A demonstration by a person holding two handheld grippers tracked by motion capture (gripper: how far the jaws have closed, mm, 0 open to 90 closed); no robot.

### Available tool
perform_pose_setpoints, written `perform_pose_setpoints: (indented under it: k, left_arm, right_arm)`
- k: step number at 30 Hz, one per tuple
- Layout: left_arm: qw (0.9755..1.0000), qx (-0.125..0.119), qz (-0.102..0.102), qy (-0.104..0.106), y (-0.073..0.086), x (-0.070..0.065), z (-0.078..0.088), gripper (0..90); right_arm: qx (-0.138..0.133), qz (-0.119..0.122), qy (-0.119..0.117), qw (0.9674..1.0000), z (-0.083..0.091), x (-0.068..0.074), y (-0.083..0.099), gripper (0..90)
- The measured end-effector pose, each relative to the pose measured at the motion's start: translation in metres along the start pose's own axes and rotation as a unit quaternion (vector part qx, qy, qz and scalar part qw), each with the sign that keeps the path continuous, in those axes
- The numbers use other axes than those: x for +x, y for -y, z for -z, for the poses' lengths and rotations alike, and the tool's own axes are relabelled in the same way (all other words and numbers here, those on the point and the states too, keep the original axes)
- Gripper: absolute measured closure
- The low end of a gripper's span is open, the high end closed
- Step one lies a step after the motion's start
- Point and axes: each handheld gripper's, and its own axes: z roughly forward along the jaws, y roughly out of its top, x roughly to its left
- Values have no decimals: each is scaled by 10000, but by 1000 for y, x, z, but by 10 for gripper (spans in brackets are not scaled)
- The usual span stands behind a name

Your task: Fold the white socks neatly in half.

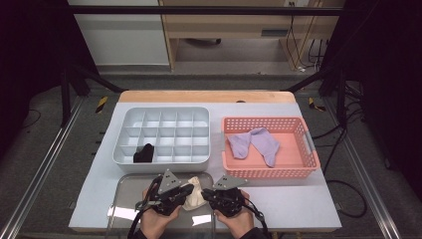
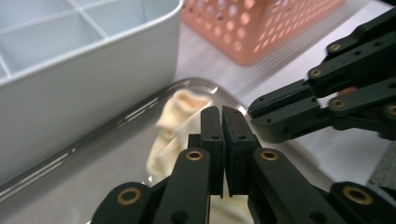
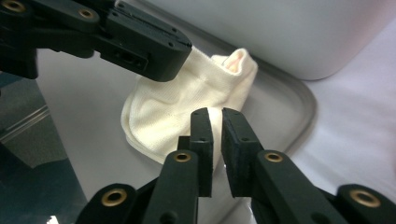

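Note:
A cream sock (image 1: 195, 195) lies bunched on the metal tray (image 1: 128, 198) at the table's front edge. My left gripper (image 1: 191, 188) comes in from the left, and its jaws are pressed together on the sock's (image 2: 180, 116) edge, with cream fabric showing under them. From the right, my right gripper (image 1: 205, 193) points at the same sock (image 3: 163, 112). Its jaws (image 3: 217, 114) stand together but for a thin slit, just over the sock's near edge. I cannot tell whether they pinch fabric. The two grippers' tips nearly meet.
A grey compartment organizer (image 1: 164, 163) stands just beyond the tray, with a black item (image 1: 144, 153) in one front cell. To its right, a pink basket (image 1: 268, 173) holds purple socks (image 1: 256, 142). The tray's raised rim (image 3: 299, 107) curves close to the sock.

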Motion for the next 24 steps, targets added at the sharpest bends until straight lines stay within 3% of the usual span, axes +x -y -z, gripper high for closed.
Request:
perform_pose_setpoints:
  k: [4, 9, 11, 15, 20, 24]
  left_arm:
    - [9999, 143, 37, -60, 13, 5, -1, 867]
    - [9998, 158, 145, -15, 30, 10, -2, 866]
    - [9998, 151, 161, -12, 32, 10, -2, 866]
    - [9997, 100, 217, -1, 33, 11, -3, 869]
    - [9996, 26, 243, 155, 27, 6, -14, 875]
    - [9998, 26, 91, 159, 17, -3, -25, 869]
  right_arm:
    - [43, -18, 35, 10000, -8, 2, 1, 718]
    - [218, 30, 96, 9997, -16, 5, 3, 679]
    - [274, 27, 68, 9996, -20, 6, 4, 691]
    - [336, -75, -94, 9994, -20, 6, 2, 822]
    - [290, -36, 64, 9996, -9, 4, 3, 830]
    - [247, -190, 184, 9993, 2, -3, 11, 807]
